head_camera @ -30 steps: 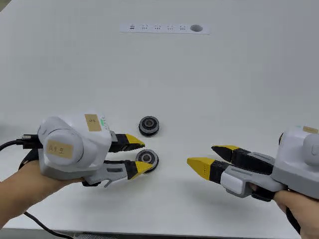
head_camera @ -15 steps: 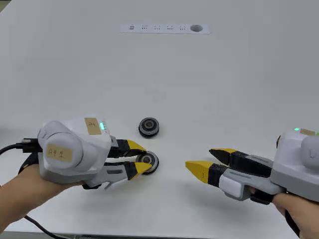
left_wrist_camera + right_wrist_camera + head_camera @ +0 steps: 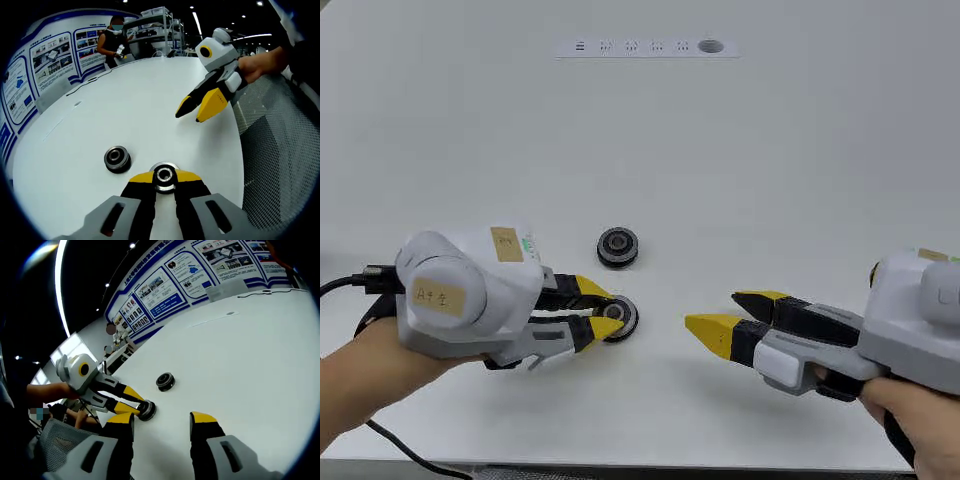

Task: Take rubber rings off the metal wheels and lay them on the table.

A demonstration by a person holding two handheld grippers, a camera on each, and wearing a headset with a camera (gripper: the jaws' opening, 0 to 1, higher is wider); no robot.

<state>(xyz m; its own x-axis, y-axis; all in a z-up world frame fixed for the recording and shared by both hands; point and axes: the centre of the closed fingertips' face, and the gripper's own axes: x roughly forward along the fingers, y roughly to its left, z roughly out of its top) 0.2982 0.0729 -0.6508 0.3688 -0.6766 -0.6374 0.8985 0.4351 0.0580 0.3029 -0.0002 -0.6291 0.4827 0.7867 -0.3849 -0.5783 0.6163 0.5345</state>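
Two small metal wheels with black rubber rings lie on the white table. The far wheel lies free. My left gripper is shut on the near wheel, its yellow tips pinching the wheel's sides as it rests on the table. My right gripper is open and holds nothing. It hovers to the right of the near wheel and points at it. The left gripper view catches the right gripper from the front.
A white power strip is set into the table at the far side. The table's front edge runs just under both hands. A black cable trails from the left gripper. A person stands beyond the table.
The left gripper's jaws have closed from a wide gap onto the near wheel. The right gripper has edged slightly left toward it. The far wheel has stayed put.
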